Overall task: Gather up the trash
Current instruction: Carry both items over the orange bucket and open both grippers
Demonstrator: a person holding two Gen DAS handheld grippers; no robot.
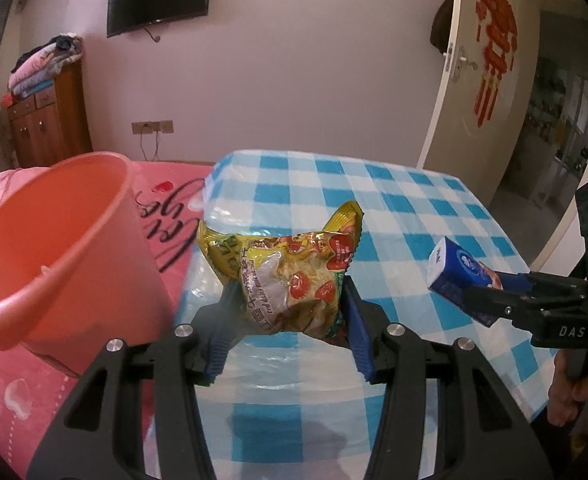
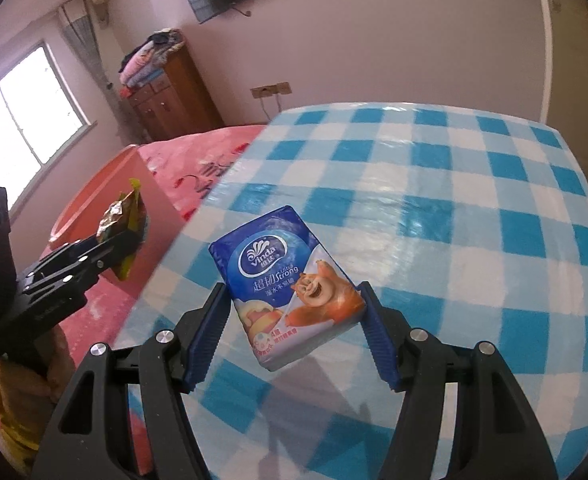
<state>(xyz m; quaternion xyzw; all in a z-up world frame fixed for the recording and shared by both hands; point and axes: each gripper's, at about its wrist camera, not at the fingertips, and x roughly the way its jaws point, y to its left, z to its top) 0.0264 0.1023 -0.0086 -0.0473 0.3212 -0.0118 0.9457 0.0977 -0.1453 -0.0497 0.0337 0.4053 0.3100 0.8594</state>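
My left gripper (image 1: 290,292) is shut on a yellow snack bag (image 1: 286,272), which hangs crumpled between the blue pads above the checked table (image 1: 413,208). My right gripper (image 2: 294,296) is shut on a blue tissue pack (image 2: 286,280) with a cartoon bear, lifted off the same table (image 2: 473,200). In the left wrist view the right gripper (image 1: 489,300) comes in from the right with the tissue pack (image 1: 457,268). In the right wrist view the left gripper (image 2: 114,248) shows at the left with the snack bag (image 2: 124,216). A pink bucket (image 1: 54,248) stands open at the left, beside the table.
A pink bedspread (image 1: 166,200) lies under and behind the bucket (image 2: 98,196). A wooden cabinet (image 1: 50,116) with folded clothes stands against the far wall. A white door (image 1: 481,60) with a red decoration stands ajar at the right. A hand (image 1: 569,392) holds the right gripper's handle.
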